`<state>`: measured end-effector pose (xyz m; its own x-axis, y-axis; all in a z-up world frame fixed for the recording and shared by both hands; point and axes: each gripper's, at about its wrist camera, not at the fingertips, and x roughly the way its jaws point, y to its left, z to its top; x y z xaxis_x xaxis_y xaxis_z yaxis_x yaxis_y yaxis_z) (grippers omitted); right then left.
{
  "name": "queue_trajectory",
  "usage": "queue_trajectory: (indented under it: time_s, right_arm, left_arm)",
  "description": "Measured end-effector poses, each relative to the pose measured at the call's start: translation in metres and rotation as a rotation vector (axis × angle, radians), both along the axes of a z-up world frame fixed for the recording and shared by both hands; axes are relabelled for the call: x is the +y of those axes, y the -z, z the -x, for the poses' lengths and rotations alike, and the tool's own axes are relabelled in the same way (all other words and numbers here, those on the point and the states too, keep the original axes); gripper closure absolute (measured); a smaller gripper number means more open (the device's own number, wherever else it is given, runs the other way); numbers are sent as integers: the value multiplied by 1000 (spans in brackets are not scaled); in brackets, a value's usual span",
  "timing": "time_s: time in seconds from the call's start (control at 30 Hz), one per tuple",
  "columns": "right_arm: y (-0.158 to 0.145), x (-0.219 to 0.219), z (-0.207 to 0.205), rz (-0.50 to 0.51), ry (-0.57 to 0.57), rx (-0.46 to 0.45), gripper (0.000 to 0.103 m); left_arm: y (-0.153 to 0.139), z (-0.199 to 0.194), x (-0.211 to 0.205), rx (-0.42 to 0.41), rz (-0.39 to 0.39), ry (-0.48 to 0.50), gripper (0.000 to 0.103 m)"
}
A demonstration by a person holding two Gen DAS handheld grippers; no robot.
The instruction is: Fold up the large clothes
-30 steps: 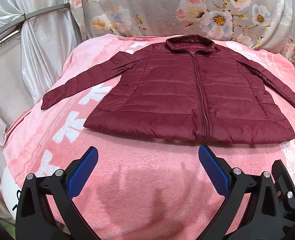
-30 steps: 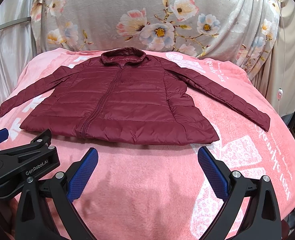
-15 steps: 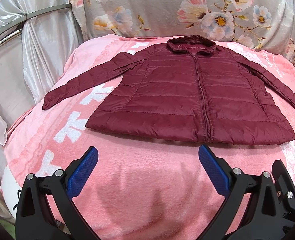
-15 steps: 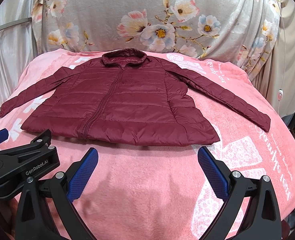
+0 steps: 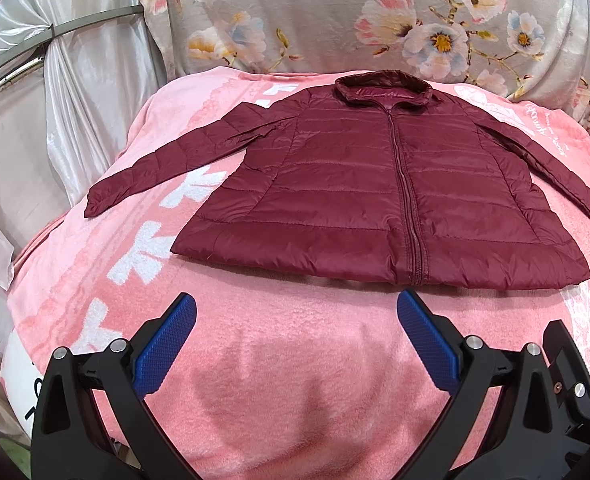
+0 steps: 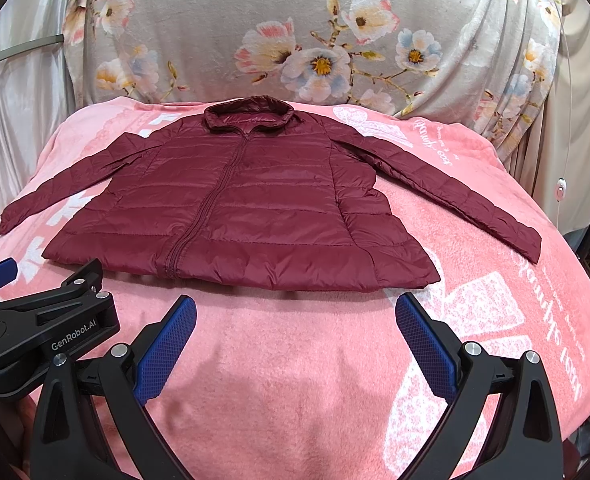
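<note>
jacket: a dark red quilted puffer jacket [image 5: 375, 184] lies flat, front up and zipped, on a pink blanket [image 5: 295, 360] that covers a bed or table.
position: collar toward the far edge, hem toward the near edge; it fills the far and middle part of the blanket, and the near strip is bare.
sleeves: both spread outward and slant toward the near side; the left sleeve [image 5: 163, 164] ends near the blanket's left edge, the right sleeve [image 6: 467, 196] near its right edge.
left gripper: left gripper [image 5: 295, 312] hangs over the near strip, blue pads spread wide, grasping nothing, just short of the hem.
right gripper: right gripper [image 6: 295, 312] is beside it, also spread wide and empty, apart from the cloth.
backdrop: a grey floral cloth [image 6: 315, 40] hangs behind the far edge.
progress: folding looks not yet begun, since no part is turned over.
handling: it is likely light, soft and puffy, with a shiny shell that may slip and spring back after a fold.
where to grip: a cuff or shoulder seam seems best for bringing a sleeve across the chest; the hem corners suit the later fold toward the collar. pinch both layers at an edge, not the smooth middle.
</note>
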<state>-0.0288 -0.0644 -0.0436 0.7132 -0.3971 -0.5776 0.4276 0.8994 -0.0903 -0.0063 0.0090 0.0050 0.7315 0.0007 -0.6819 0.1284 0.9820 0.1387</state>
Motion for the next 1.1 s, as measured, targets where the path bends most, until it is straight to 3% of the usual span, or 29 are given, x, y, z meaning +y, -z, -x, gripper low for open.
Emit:
queue_trajectory:
  time_s: [1.1]
  right_arm:
    - [-2,10,-3,-1,-9,-2,5]
  left_arm:
    - [-1,1,15,6,5,-14,5]
